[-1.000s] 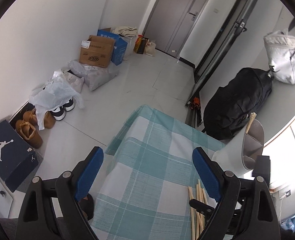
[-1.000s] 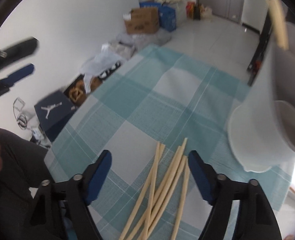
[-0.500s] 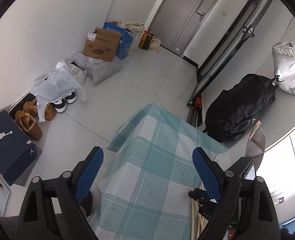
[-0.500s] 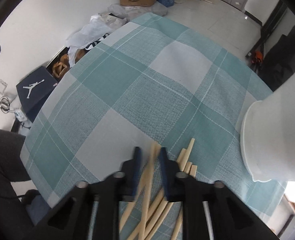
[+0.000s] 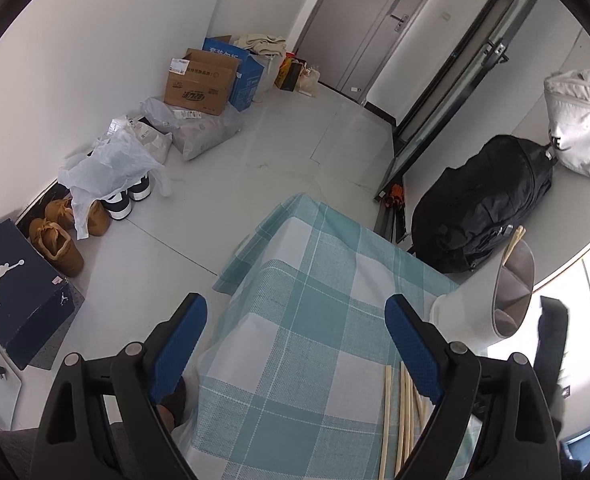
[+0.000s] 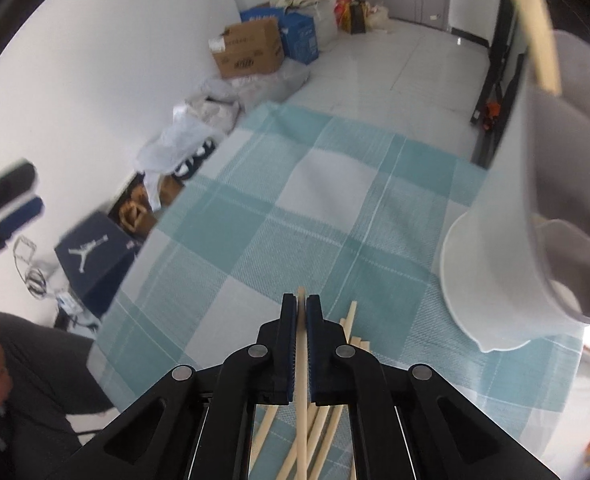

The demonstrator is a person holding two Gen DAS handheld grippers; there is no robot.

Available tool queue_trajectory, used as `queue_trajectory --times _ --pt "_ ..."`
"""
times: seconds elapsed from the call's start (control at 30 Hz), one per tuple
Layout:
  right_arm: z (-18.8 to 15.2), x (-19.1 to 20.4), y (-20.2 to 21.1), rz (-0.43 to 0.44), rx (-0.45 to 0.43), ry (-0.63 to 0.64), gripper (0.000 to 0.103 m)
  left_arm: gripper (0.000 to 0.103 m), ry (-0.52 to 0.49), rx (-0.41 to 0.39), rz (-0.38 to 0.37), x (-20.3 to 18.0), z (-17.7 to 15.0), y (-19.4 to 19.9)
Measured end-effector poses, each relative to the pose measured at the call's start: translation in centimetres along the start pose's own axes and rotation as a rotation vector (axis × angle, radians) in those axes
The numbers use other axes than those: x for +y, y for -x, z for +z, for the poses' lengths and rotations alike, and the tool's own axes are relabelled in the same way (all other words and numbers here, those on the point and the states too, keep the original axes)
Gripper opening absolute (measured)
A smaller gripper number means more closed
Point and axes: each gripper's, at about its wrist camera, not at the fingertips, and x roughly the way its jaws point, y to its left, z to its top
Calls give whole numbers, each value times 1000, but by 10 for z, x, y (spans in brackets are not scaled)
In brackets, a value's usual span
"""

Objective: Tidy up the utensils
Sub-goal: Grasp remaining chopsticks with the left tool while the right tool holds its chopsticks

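A shoebox (image 6: 95, 254) sits on the pale tiled floor (image 5: 295, 152) left of the tongs. The bench (image 6: 295, 216) wears teal checked woven cloth. Left tongs (image 5: 295, 344) gape, released. Right tongs (image 6: 301, 332) clench one slim wooden chopstick (image 6: 302, 364); others (image 6: 335, 420) lie beneath, a smooth white holder (image 6: 507, 240) to their right.

Pale wooden chopsticks (image 6: 302, 380) lie on a woven checked cloth (image 6: 295, 216); lower right, a smooth matt plastic holder (image 6: 507, 264).
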Motion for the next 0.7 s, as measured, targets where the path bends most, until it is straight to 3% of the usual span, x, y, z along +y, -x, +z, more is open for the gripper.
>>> queue_trajectory --times 0.33,0.47,0.7 --pt "-21 -39 76 32 -341 -175 4 87 -156 172 -20 -30 -24 -24" --pt "-29 -52 92 29 -403 -220 4 87 -225 218 -25 -47 -38 -30" --pt "-44 -56 118 43 -466 -185 4 87 -307 295 -30 -74 -58 -46"
